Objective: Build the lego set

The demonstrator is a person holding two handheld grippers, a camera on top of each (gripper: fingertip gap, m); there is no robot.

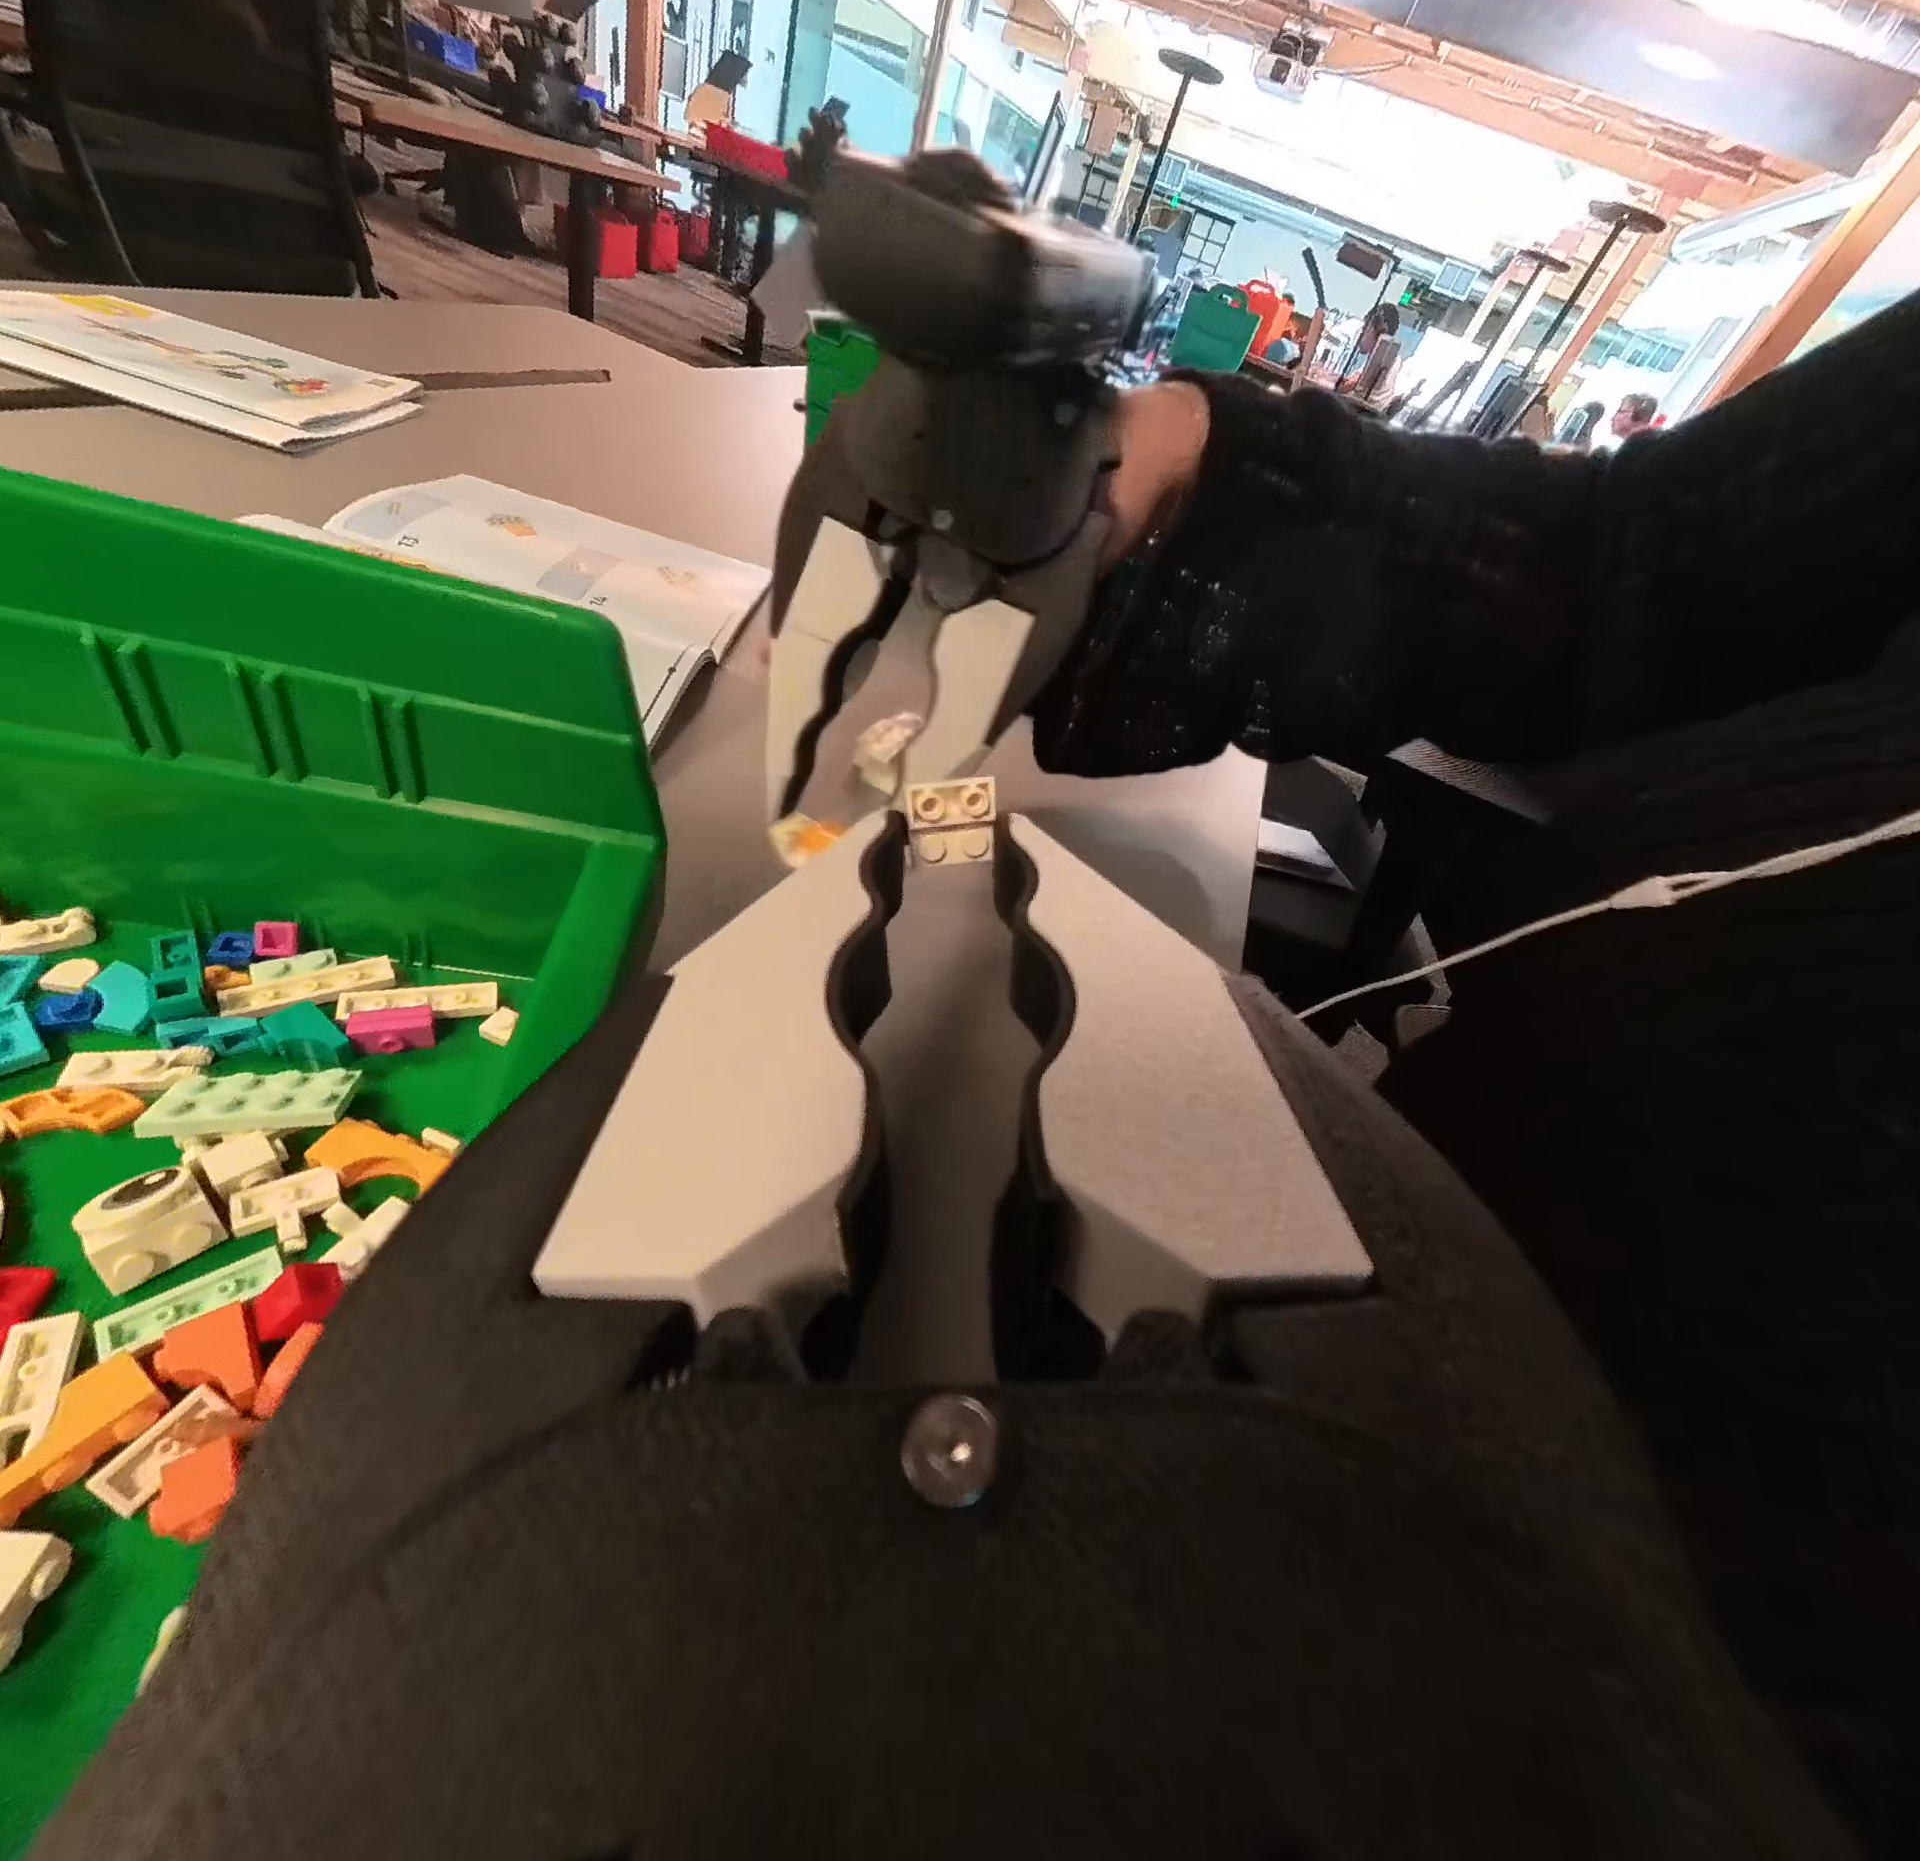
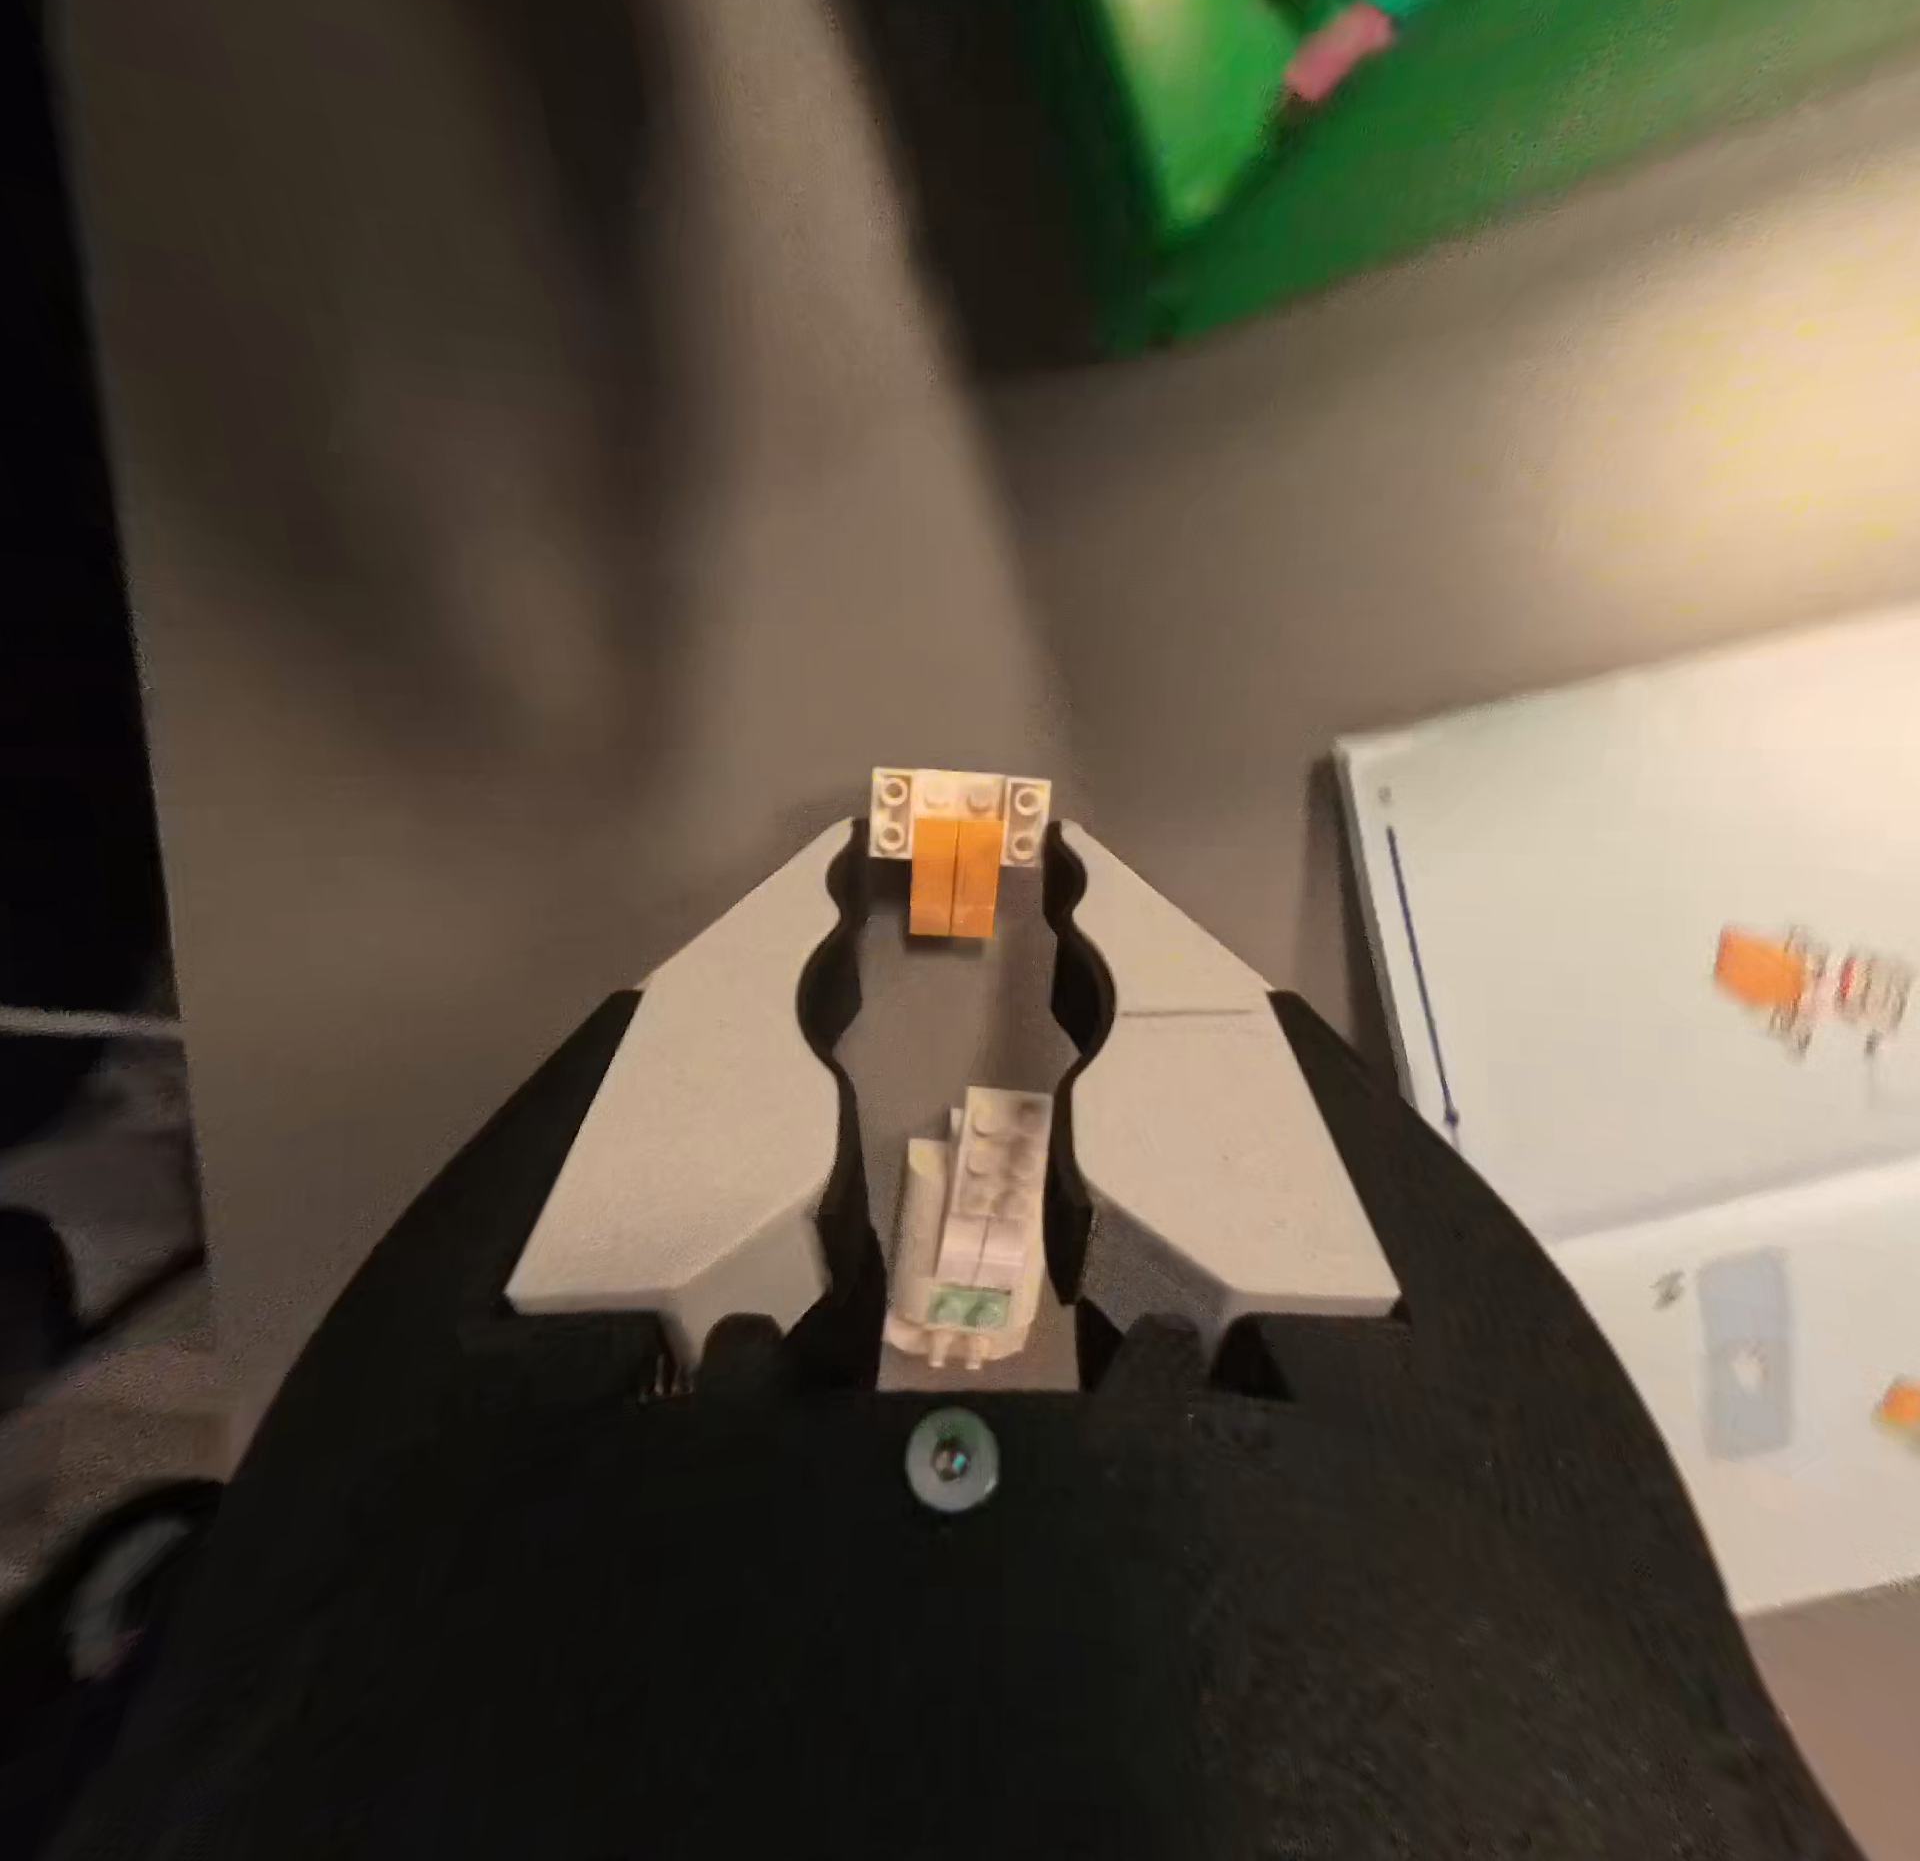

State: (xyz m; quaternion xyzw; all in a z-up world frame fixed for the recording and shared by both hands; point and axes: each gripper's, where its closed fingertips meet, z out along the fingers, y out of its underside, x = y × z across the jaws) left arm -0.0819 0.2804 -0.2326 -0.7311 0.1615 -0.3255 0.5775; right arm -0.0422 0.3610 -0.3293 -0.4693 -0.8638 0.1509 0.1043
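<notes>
Now mating two subassemblies: line studs up squarely, press straight, no twisting. Left gripper (image 1: 951,824) pinching small white two-stud plate piece (image 1: 950,819) at twelve o'clock of its tips. Right gripper (image 2: 961,824) clamped on white-and-orange brick assembly (image 2: 956,845), likewise at twelve. Second white brick cluster (image 2: 971,1224) lying loose beneath, toward six. Green plastic parts bin (image 1: 312,668) off at nine.

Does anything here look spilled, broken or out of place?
Nothing looks spilled or broken. The loose bricks lie inside the green bin. One oddity: a small white assembly lies alone on the table, between the right tool's fingers, while each tool holds a piece.
</notes>
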